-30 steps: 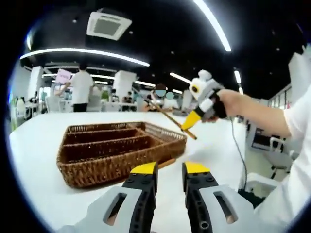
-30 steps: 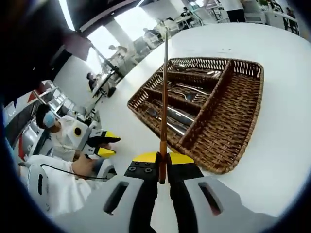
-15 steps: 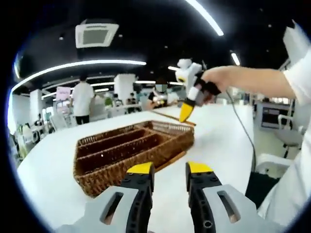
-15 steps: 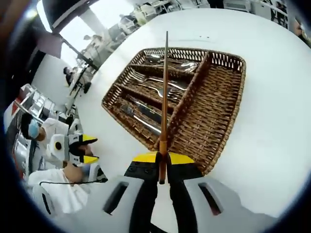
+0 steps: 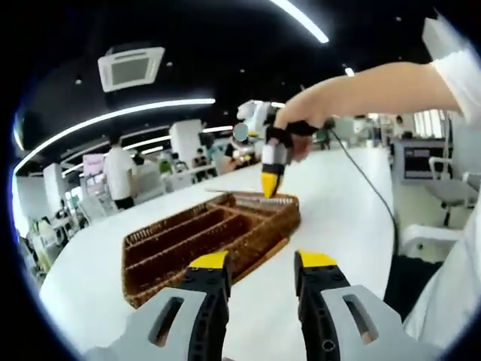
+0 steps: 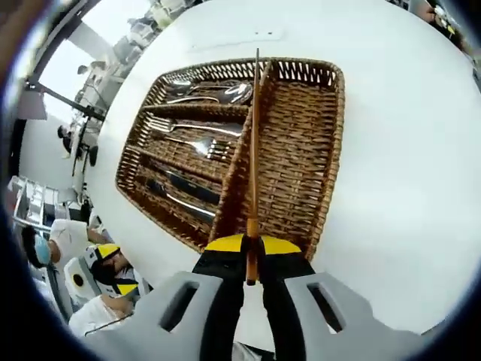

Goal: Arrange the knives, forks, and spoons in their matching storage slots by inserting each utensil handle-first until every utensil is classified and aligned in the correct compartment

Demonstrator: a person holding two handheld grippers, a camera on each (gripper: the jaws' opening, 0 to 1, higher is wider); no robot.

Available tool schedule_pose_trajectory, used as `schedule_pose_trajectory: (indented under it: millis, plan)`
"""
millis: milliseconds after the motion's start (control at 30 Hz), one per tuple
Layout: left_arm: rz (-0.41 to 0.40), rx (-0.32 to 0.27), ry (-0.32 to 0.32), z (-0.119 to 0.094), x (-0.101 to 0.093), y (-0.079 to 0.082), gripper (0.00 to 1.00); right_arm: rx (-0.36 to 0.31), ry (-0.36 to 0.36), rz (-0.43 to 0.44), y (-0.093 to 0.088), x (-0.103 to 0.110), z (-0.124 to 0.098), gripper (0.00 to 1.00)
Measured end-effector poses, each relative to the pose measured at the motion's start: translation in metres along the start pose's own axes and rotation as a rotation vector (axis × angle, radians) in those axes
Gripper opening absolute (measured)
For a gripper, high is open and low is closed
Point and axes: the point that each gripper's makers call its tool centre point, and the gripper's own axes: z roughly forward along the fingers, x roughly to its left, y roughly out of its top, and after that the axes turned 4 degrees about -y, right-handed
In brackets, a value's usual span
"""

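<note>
1. We find the right gripper (image 6: 251,244) clenched on the thick brown end of a long slender wooden-looking utensil (image 6: 254,150); whether it is a chopstick or a handle we cannot tell.

2. Change noted: over the last second the wicker tray (image 6: 331,150) has swung from the 1 o'clock sector of the right gripper view to lie squarely under the utensil. We judge the right gripper has come over the tray, moving from approach towards placement.

3. In the left gripper view the right gripper (image 5: 269,183) has passed from off the tray's side to above its far end, pointing down.

4. The utensil's long axis runs from 6 to 12 o'clock in the right gripper view. Its thin tip points to 12, at the tray's far rim. It lines up roughly with the divider between the large bare compartment and the three narrow slots.

5. Those slots already hold spoons (image 6: 218,92), forks (image 6: 188,135) and knives (image 6: 180,188).

6. The left gripper (image 5: 255,262) is released, jaws apart and bare, above the white desk (image 5: 338,218) on the near side of the tray.

7. Our judgement: little remains; the held piece suits the large compartment.
</note>
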Motion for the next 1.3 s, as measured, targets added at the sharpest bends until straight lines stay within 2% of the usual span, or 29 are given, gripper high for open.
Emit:
schedule_pose_trajectory:
  millis: [33, 67, 100, 167, 233, 267, 333, 400, 533, 933, 1033, 1100, 1300]
  plan:
    - [0.001, 0.004, -0.001, 0.000, 0.000, -0.001, 0.33, 0.009, -0.005, -0.001, -0.001, 0.000, 0.001, 0.06]
    - [0.001, 0.008, -0.002, 0.000, -0.001, -0.002, 0.33, 0.003, -0.023, 0.030, 0.001, -0.001, 0.003, 0.06]
    - [0.001, 0.012, -0.003, 0.000, -0.001, -0.003, 0.33, 0.028, -0.029, 0.063, -0.003, -0.002, 0.004, 0.06]
    - [0.000, 0.016, -0.004, 0.000, -0.001, -0.004, 0.33, 0.029, -0.031, 0.055, -0.001, -0.004, 0.007, 0.06]
    - [-0.005, 0.016, -0.003, 0.000, 0.000, -0.005, 0.33, 0.036, -0.099, 0.089, -0.002, -0.013, 0.010, 0.06]
    - [-0.009, 0.017, -0.003, 0.000, 0.000, -0.005, 0.32, 0.035, -0.078, 0.061, -0.002, -0.011, 0.012, 0.06]
    - [-0.011, 0.017, -0.003, 0.000, 0.000, -0.005, 0.32, 0.058, -0.098, 0.054, -0.006, -0.014, 0.013, 0.06]
    - [-0.017, 0.019, -0.008, 0.001, -0.002, -0.006, 0.32, 0.051, -0.093, 0.113, -0.004, -0.015, 0.015, 0.06]
    - [-0.016, 0.022, -0.011, 0.001, -0.004, -0.007, 0.32, 0.041, -0.114, 0.120, -0.001, -0.019, 0.017, 0.06]
    - [-0.014, 0.028, -0.007, -0.002, -0.006, -0.010, 0.32, 0.087, -0.137, 0.178, -0.006, -0.011, 0.033, 0.06]
    - [-0.014, 0.027, -0.004, -0.003, -0.006, -0.010, 0.32, 0.090, -0.167, 0.200, -0.008, -0.017, 0.034, 0.06]
    - [-0.018, 0.030, -0.004, -0.004, -0.006, -0.012, 0.32, 0.092, -0.147, 0.223, -0.009, -0.016, 0.035, 0.06]
    - [-0.020, 0.032, -0.002, -0.006, -0.005, -0.014, 0.32, 0.103, -0.135, 0.215, -0.012, -0.014, 0.041, 0.06]
